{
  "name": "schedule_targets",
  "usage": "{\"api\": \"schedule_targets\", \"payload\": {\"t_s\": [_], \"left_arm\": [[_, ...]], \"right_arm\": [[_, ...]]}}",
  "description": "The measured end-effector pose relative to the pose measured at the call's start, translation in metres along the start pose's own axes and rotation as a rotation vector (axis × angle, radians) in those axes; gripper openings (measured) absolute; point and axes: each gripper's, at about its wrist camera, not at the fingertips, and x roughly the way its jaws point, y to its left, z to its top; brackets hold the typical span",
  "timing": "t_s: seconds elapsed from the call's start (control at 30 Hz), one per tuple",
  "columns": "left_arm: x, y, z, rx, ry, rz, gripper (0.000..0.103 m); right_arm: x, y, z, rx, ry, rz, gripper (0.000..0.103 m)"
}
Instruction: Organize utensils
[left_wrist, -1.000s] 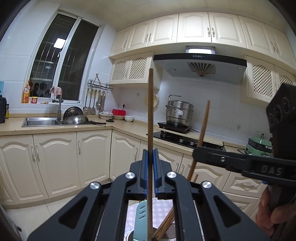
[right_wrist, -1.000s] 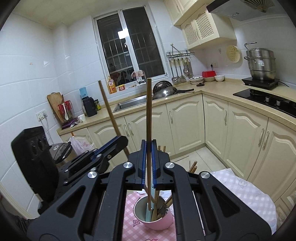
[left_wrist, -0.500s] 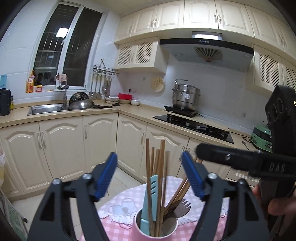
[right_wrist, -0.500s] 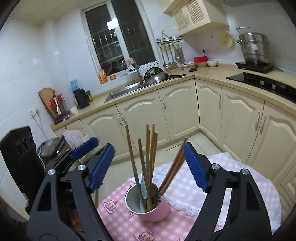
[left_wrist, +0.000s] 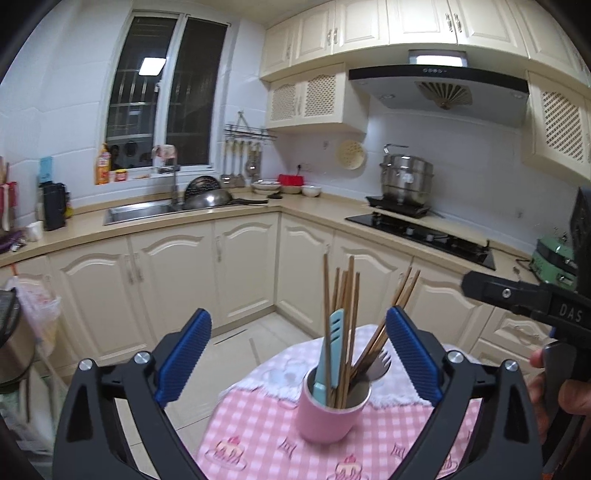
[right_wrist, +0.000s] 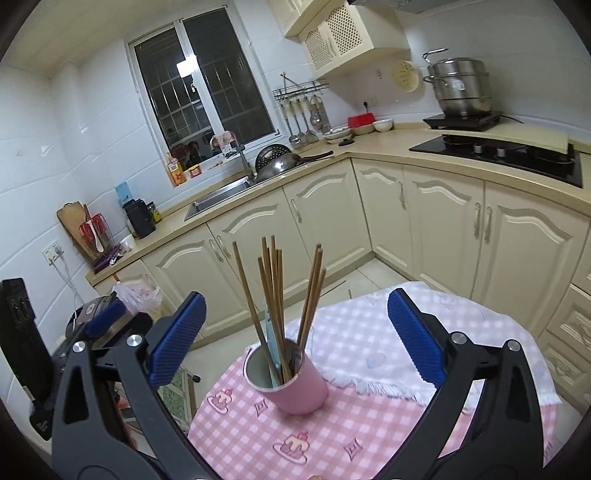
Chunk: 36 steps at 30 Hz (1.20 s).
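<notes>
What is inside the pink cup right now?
The pink cup holds wooden chopsticks, a light blue slotted utensil and a metal fork. Their lower ends and the cup's bottom are hidden.

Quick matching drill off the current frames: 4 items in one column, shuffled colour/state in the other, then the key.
Column 1
1. cup
2. chopsticks
3. left claw
4. flat slotted utensil

Column 2
A. light blue, standing in the cup
B. pink, on the checked tablecloth
C. open, holding nothing
D. brown wood, sticking up out of the cup

Pairs: 1-B, 2-D, 3-C, 4-A

The right claw is open too. A metal fork also sits in the cup.
</notes>
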Motion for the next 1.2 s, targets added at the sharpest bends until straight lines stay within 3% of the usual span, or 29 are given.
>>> {"api": "schedule_targets", "payload": {"t_s": [0.4,0.87,1.2], "left_arm": [[-0.079,-0.019,-0.019,0.057,0.003,0.110,0.094],[-0.145,-0.029,-0.051,0.057,-0.040,0.135,0.096],[-0.174,-0.026,-0.060,0.031,-0.068,0.135,0.096]], "right_arm": [[-0.070,0.018,-0.044,-0.034,-0.045,-0.068,0.097],[-0.133,0.047,-0.090,-0.077,-0.120,-0.108,0.097],[-0.153,0.066,-0.102,-0.110,-0.156,-0.114,0.097]]}}
